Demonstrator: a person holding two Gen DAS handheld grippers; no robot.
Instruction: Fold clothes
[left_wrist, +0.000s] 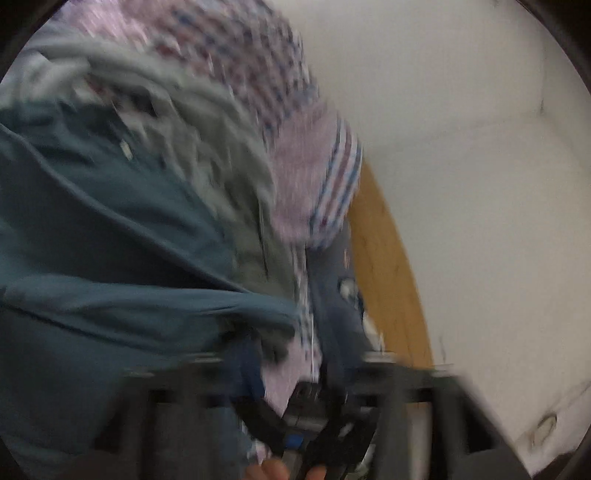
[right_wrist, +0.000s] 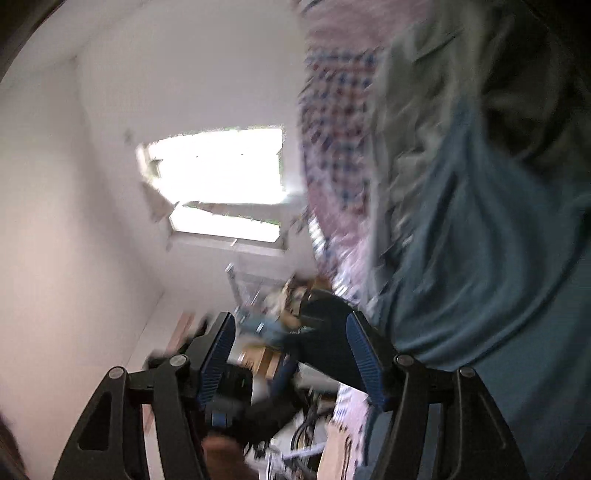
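The picture is smeared. A pile of clothes fills the left of the left wrist view: a teal garment (left_wrist: 110, 229), a crumpled grey one (left_wrist: 207, 147) and a pink patterned cloth (left_wrist: 310, 177). My left gripper (left_wrist: 291, 369) shows as dark smeared fingers along the bottom, wide apart, open, with nothing pressed between them. In the right wrist view the same teal garment (right_wrist: 480, 277), grey garment (right_wrist: 424, 129) and patterned cloth (right_wrist: 332, 147) hang on the right. My right gripper (right_wrist: 291, 354) is open, its blue pads (right_wrist: 218, 354) bare, just left of the teal cloth.
A white wall (left_wrist: 461, 166) and a wooden strip (left_wrist: 388, 277) lie right of the pile. A bright window (right_wrist: 221, 177) and cluttered items (right_wrist: 280, 306) sit beyond the right gripper. A black device with a blue spot (left_wrist: 295, 439) and a hand (left_wrist: 273, 469) show low down.
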